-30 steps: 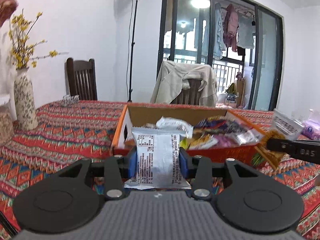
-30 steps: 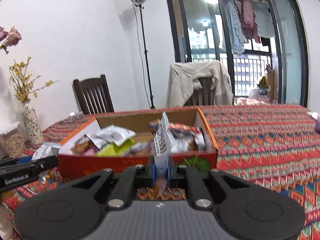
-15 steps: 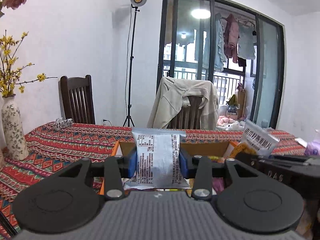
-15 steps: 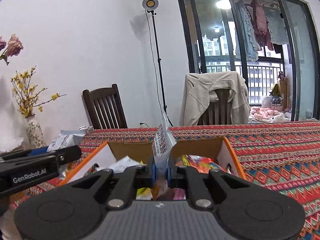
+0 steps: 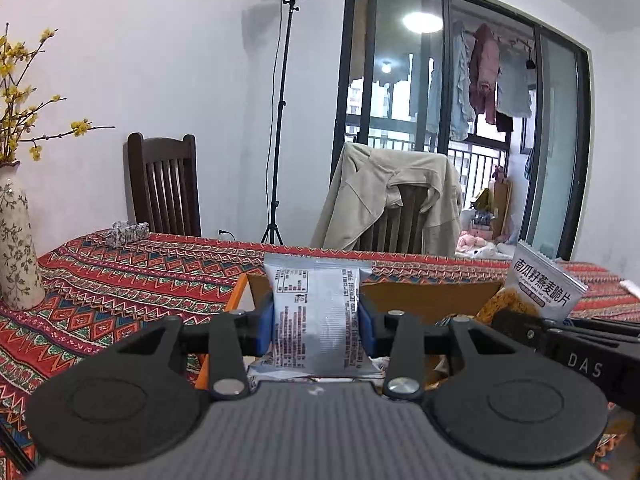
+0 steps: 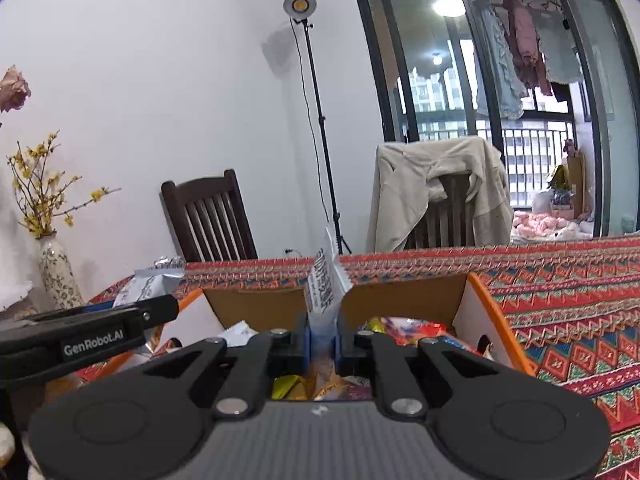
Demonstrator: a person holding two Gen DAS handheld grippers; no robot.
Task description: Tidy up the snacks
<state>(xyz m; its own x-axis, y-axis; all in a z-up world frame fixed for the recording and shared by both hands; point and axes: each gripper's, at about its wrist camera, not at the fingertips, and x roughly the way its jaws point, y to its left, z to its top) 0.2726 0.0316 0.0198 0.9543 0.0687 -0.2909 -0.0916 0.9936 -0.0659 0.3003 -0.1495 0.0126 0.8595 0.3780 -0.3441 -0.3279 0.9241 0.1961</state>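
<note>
My left gripper [image 5: 317,326] is shut on a silver snack packet [image 5: 318,312], held upright above the orange cardboard box [image 5: 236,296]. My right gripper [image 6: 323,338] is shut on a white and yellow snack packet [image 6: 325,292], seen edge-on, over the same box [image 6: 486,316]. That packet and the right gripper also show at the right of the left wrist view [image 5: 544,286]. The box holds several loose snack packets [image 6: 404,326]. The left gripper's arm [image 6: 80,332] crosses the left of the right wrist view.
The box stands on a table with a red patterned cloth [image 5: 120,276]. A flowered vase [image 5: 16,248] stands at the left edge. Two chairs [image 5: 166,188], one draped with a beige jacket [image 5: 388,196], and a lamp stand [image 5: 280,120] are behind the table.
Both grippers have moved forward and up from in front of the box to over it, each still holding its packet. The box's contents have dropped below the left view.
</note>
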